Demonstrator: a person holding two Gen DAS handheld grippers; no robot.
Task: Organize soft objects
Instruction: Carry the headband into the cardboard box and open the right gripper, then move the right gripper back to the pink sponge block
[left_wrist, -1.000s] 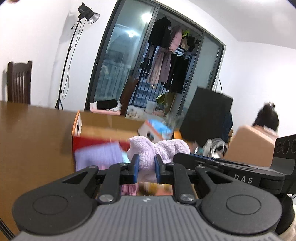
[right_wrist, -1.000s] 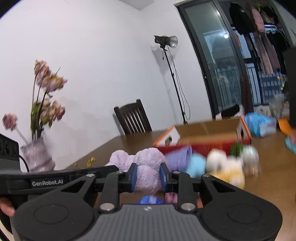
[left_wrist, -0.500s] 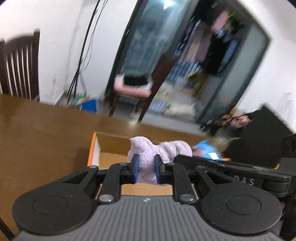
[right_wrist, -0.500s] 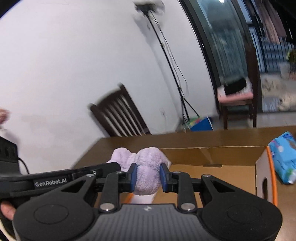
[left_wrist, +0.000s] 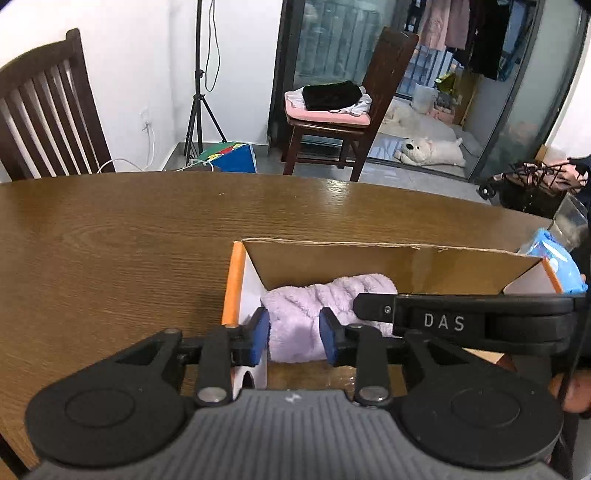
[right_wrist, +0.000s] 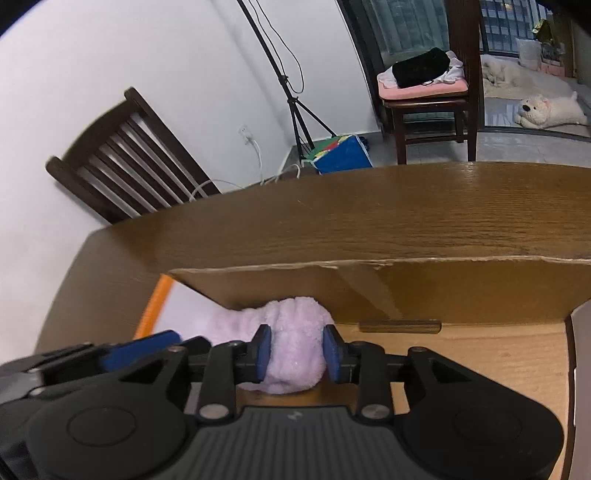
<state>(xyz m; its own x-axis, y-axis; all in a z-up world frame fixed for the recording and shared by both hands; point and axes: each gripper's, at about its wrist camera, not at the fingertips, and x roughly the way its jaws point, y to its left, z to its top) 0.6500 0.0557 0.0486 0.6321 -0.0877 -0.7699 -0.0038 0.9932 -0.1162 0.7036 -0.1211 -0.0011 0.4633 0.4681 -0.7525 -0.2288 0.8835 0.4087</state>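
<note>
I'm in a home, dining or living room. Wooden dining table (left_wrist: 110, 240) with a slatted wooden chair (left_wrist: 48, 107) at its far left corner. Second chair (left_wrist: 347, 110) past the far edge, pink cushion (left_wrist: 325, 114) and folded clothes on its seat. Behind it a sliding glass door (left_wrist: 332, 40) to a balcony with clothes on hangers (left_wrist: 461, 26). White plush dog (left_wrist: 432, 151) on the floor. Light stand (left_wrist: 199, 85) against the white wall, wall socket (left_wrist: 144, 116) beside it.

dark slatted chair (left_wrist: 48, 107), light stand (left_wrist: 199, 81), white plush dog (left_wrist: 432, 149) on the floor
</note>
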